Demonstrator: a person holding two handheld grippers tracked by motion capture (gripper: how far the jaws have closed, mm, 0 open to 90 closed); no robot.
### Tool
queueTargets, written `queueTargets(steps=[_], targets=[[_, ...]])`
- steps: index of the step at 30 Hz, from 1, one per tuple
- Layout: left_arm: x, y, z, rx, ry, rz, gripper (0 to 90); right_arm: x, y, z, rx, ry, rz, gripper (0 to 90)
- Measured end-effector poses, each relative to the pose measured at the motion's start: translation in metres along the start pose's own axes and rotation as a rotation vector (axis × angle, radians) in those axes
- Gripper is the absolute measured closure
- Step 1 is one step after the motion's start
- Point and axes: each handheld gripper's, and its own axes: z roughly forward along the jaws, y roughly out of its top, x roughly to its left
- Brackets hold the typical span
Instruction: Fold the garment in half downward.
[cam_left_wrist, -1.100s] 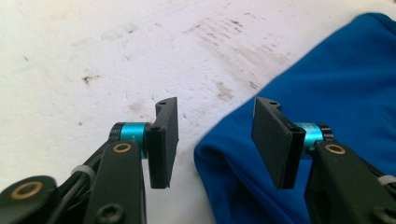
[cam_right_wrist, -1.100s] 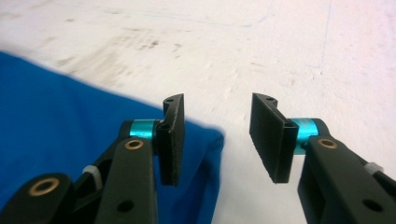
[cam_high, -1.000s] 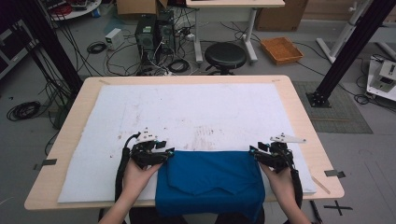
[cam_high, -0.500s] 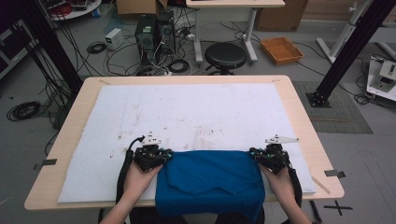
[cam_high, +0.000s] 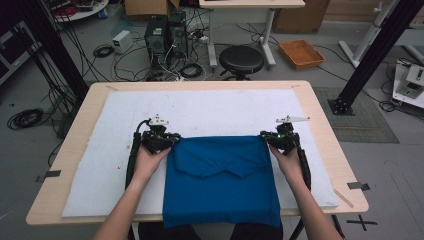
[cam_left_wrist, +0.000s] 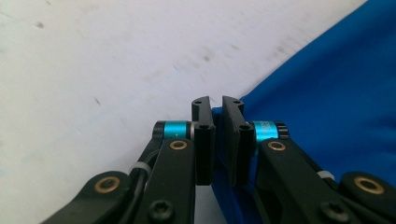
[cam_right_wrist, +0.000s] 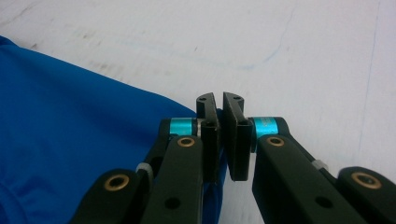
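Observation:
A blue cloth (cam_high: 222, 185) lies on the white mat (cam_high: 215, 107), and its near end hangs over the table's front edge. An upper layer ends in a pointed edge across its middle. My left gripper (cam_high: 172, 141) pinches the cloth's far left corner. In the left gripper view the jaws (cam_left_wrist: 218, 103) have just closed, with blue cloth (cam_left_wrist: 336, 102) between the pads. My right gripper (cam_high: 265, 139) holds the far right corner. Its jaws (cam_right_wrist: 219, 100) have likewise just closed on a fold of the cloth (cam_right_wrist: 70, 130).
The mat covers most of the wooden table (cam_high: 322, 120), with bare white mat beyond the cloth. On the floor behind stand a black stool (cam_high: 241, 59), computer towers (cam_high: 162, 32) with cables, an orange tray (cam_high: 301, 52) and a black frame post (cam_high: 372, 52).
Both grippers have shut on the cloth's far corners and moved away from the person, drawing the cloth's far edge farther up the mat.

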Motion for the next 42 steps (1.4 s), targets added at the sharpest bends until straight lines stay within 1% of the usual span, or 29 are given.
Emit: queueTargets(steps=[2,3,4,5,7,9,10,11,12,13,14,15,16,17,19,21,23,24,26,28,30,31,35,38,39,42], targets=[[0.005,0.005,0.007,0.008,0.016,0.008,83.2,-0.005,0.007,0.008,0.01,-0.004,0.008,85.9],[0.006,0.006,0.01,0.004,0.023,0.009,83.1,-0.007,0.009,0.011,0.013,-0.009,0.014,85.9],[0.007,0.008,0.013,0.009,0.029,0.012,83.1,-0.009,0.01,0.015,0.009,-0.011,0.019,85.9],[0.008,0.009,0.016,0.019,0.035,0.021,83.1,-0.011,0.009,0.018,0.01,-0.014,0.022,85.9],[0.009,0.01,0.022,0.028,0.043,0.022,83.1,-0.014,0.008,0.024,0.026,-0.027,0.027,85.9],[0.01,0.011,0.023,0.03,0.049,0.022,82.6,-0.017,0.007,0.028,0.026,-0.029,0.039,85.3],[0.01,0.011,0.023,0.027,0.054,0.023,80.6,-0.017,0.007,0.027,0.024,-0.026,0.042,82.8],[0.008,0.011,0.021,0.03,0.071,0.016,75.6,-0.016,0.007,0.027,0.017,-0.027,0.043,78.6],[0.007,0.011,0.018,0.023,0.077,0.011,68.7,-0.015,0.008,0.024,0.013,-0.034,0.037,76.3],[0.006,0.01,0.013,0.015,0.072,0.016,66.6,-0.014,0.008,0.021,0.007,-0.036,0.032,74.7],[0.003,0.007,0.006,-0.004,0.082,0.017,65.3,-0.013,0.008,0.016,-0.002,-0.031,0.032,71.2],[0.001,0.006,0.001,-0.017,0.09,0.011,62.0,-0.012,0.008,0.01,-0.011,-0.032,0.045,67.9],[-0.001,0.003,-0.006,-0.03,0.077,-0.005,59.0,-0.011,0.007,0.005,-0.015,-0.03,0.047,67.9],[-0.004,0.0,-0.012,-0.04,0.051,-0.022,57.7,-0.008,0.006,0.0,-0.026,-0.024,0.039,67.9],[-0.01,-0.007,-0.022,-0.044,0.006,-0.045,56.0,-0.002,0.002,-0.013,-0.047,-0.021,0.023,67.1],[-0.016,-0.014,-0.029,-0.026,-0.043,-0.069,55.8,0.004,-0.003,-0.022,-0.048,-0.003,0.017,66.9],[-0.022,-0.022,-0.033,-0.005,-0.089,-0.121,55.8,0.01,-0.01,-0.031,-0.057,0.011,0.018,64.4],[-0.025,-0.026,-0.033,0.012,-0.104,-0.137,56.0,0.012,-0.014,-0.034,-0.062,0.015,0.021,63.2],[-0.028,-0.032,-0.032,0.029,-0.104,-0.163,56.2,0.016,-0.021,-0.038,-0.061,0.024,0.04,62.1],[-0.03,-0.036,-0.029,0.063,-0.085,-0.184,57.4,0.017,-0.027,-0.04,-0.052,0.025,0.048,61.2],[-0.03,-0.038,-0.026,0.071,-0.073,-0.217,58.6,0.017,-0.033,-0.039,-0.037,0.027,0.068,60.7],[-0.03,-0.038,-0.026,0.073,-0.074,-0.224,59.7,0.017,-0.036,-0.039,-0.033,0.027,0.074,60.7],[-0.032,-0.037,-0.024,0.084,-0.065,-0.23,65.0,0.014,-0.044,-0.037,-0.027,0.044,0.111,60.7],[-0.032,-0.037,-0.022,0.079,-0.056,-0.234,68.4,0.012,-0.046,-0.035,-0.015,0.045,0.118,61.5],[-0.032,-0.036,-0.022,0.076,-0.051,-0.228,68.7,0.012,-0.046,-0.035,-0.011,0.046,0.12,61.7],[-0.034,-0.036,-0.02,0.079,-0.049,-0.216,73.2,0.011,-0.047,-0.032,0.001,0.042,0.126,62.8]])
